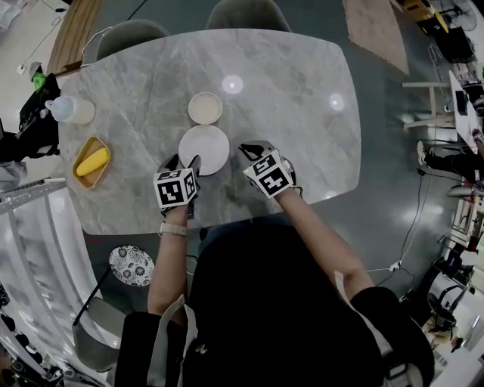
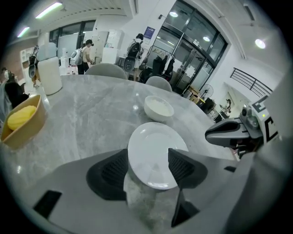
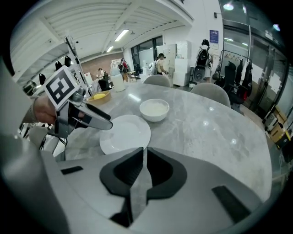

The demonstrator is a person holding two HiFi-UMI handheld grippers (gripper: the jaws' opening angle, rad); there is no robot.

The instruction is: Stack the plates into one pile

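Note:
A flat white plate (image 1: 207,145) (image 2: 153,144) (image 3: 126,133) lies on the marble table (image 1: 302,136). Just beyond it sits a smaller, deeper white plate (image 1: 205,107) (image 2: 159,107) (image 3: 154,109). My left gripper (image 1: 184,161) (image 2: 147,167) hangs over the flat plate's near left edge. Its jaws stand open, and the plate's rim shows between the pads without being pressed. My right gripper (image 1: 248,149) (image 3: 144,160) is to the right of the flat plate, shut, with nothing in it. Each gripper shows in the other's view, the left gripper (image 3: 98,121) and the right gripper (image 2: 224,135).
A wooden tray with a yellow thing (image 1: 91,162) (image 2: 22,121) and a white bottle (image 1: 72,110) (image 2: 49,73) stand at the table's left end. Two grey chairs (image 1: 248,15) stand at the far side. A patterned round thing (image 1: 131,264) lies below the near edge.

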